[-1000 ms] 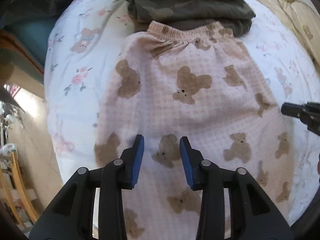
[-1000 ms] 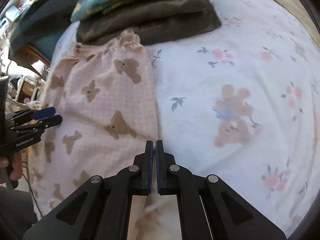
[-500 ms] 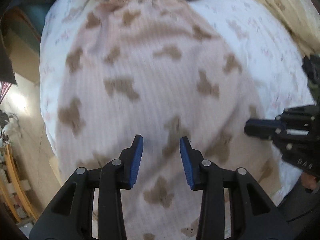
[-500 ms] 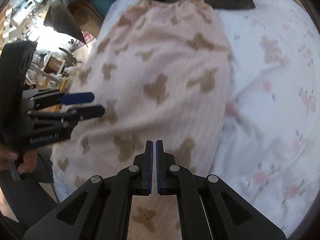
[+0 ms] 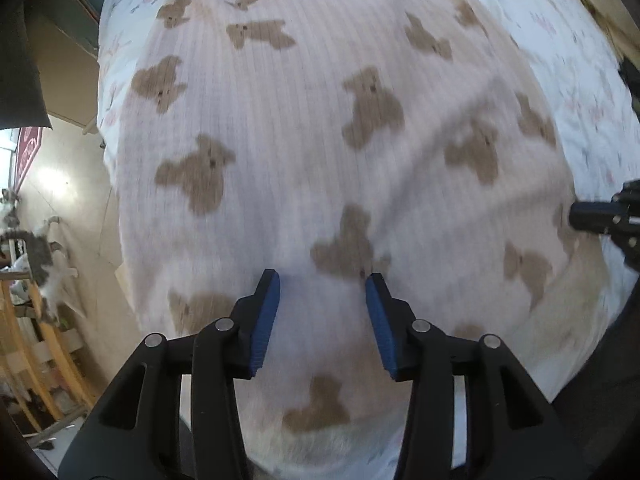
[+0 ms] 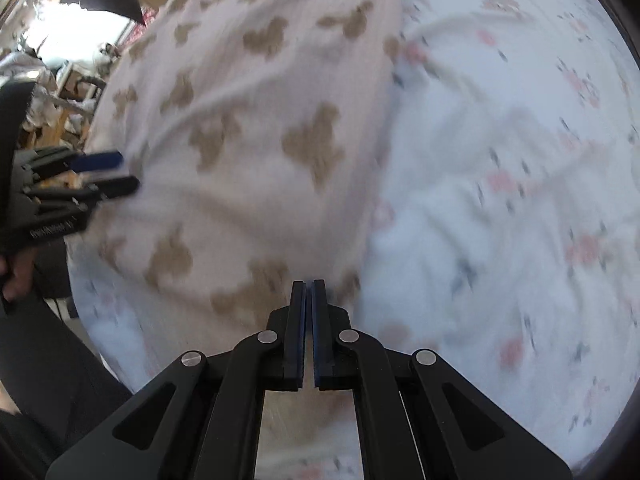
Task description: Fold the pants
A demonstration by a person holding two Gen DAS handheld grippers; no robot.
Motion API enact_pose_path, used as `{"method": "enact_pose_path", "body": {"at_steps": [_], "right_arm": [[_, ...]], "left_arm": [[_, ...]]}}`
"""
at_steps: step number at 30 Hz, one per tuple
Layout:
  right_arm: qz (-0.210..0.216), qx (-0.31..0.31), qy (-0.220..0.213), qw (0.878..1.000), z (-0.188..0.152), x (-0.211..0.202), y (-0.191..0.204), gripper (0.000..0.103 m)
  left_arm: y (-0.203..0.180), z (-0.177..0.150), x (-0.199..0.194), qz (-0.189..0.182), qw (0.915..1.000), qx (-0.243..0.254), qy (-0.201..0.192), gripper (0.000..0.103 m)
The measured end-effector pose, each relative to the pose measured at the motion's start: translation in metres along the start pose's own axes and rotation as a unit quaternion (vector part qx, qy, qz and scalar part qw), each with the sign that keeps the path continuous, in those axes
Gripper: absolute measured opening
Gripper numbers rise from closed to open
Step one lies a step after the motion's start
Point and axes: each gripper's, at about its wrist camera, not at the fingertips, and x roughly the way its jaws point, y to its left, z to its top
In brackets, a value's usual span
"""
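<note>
Pants (image 5: 320,140), pale pink with brown bear prints, lie spread over a flowered white bedsheet (image 6: 500,160), filling most of the left wrist view and the upper left of the right wrist view. Left gripper (image 5: 322,280) hovers over the cloth at lower centre, jaws wide apart and holding nothing. Right gripper (image 6: 308,284) sits at the pants' right edge, jaws nearly closed; whether cloth is pinched cannot be told.

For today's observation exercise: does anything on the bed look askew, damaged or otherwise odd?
Nothing looks damaged or spilled. The bear-print pants lie spread on the floral sheet, with only a diagonal crease on their right half. The left gripper is open above them; the right gripper is shut at their right edge.
</note>
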Motion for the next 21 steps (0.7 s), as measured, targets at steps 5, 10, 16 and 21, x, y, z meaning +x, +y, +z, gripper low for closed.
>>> {"method": "enact_pose_path", "body": {"at_steps": [5,10,16,21], "right_arm": [[0.014,0.016,-0.015,1.000,-0.020,-0.024,-0.012,0.003],[0.071,0.052,-0.119,0.989,-0.024,-0.072,-0.035,0.007],[0.112,0.120,-0.154,0.974,-0.018,-0.075,-0.056,0.008],[0.119,0.158,-0.150,0.969,-0.019,-0.069,-0.068,0.031]], "left_arm": [[0.003,-0.026,-0.006,0.007,0.9995,0.025,0.021,0.052],[0.048,-0.023,-0.054,-0.044,0.9928,-0.094,-0.061,0.058],[0.132,-0.025,-0.061,-0.064,0.9573,-0.270,-0.082,0.071],[0.146,-0.039,-0.023,-0.062,0.9544,-0.291,-0.020,0.071]]}}
